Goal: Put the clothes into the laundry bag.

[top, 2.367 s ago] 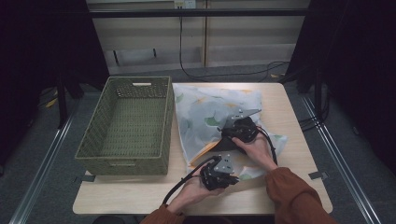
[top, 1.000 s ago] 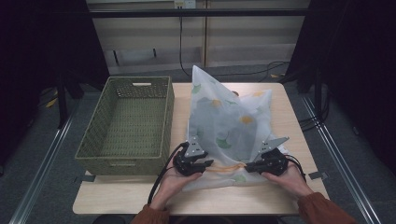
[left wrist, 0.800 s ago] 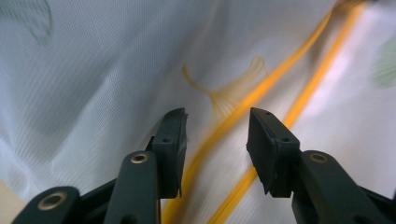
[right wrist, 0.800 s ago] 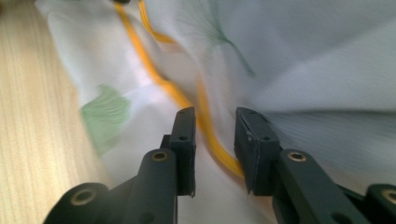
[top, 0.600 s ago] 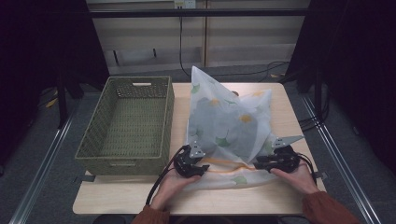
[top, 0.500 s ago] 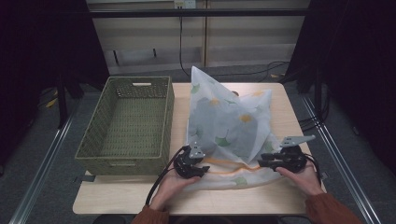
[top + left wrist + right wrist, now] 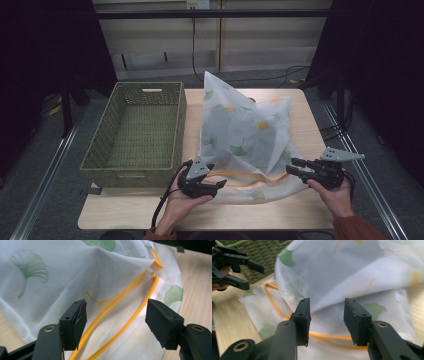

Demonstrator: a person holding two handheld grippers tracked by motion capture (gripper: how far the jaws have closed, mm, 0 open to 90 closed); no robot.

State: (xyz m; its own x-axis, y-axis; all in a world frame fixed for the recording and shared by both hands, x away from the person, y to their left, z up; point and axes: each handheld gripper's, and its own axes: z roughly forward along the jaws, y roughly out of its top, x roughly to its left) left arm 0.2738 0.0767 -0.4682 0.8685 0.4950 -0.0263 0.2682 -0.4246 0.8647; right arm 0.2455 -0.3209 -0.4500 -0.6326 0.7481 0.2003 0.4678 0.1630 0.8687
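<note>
A white cloth bag [image 7: 245,132] printed with green and yellow ginkgo leaves stands puffed up on the table, its orange-trimmed opening [image 7: 250,180] lying flat toward me. My left gripper [image 7: 219,186] sits at the near left corner of the cloth. Its jaws have just been opening and stand apart, with the orange trim [image 7: 117,307] lying beyond them and nothing pinched. My right gripper [image 7: 295,167] hovers at the near right edge. Its jaws have also just been opening, and the cloth [image 7: 352,277] lies ahead of them, untouched. The left gripper [image 7: 254,277] appears far off in the right gripper view.
A green woven basket [image 7: 131,178] stands empty on the left of the wooden table [image 7: 310,107], right beside the cloth. Metal rails run along both sides of the table, and cables lie on the floor behind it.
Both grippers have let go of the bag's near edge, which has settled on the table. The right gripper has drawn off to the right, and the left has shifted slightly.
</note>
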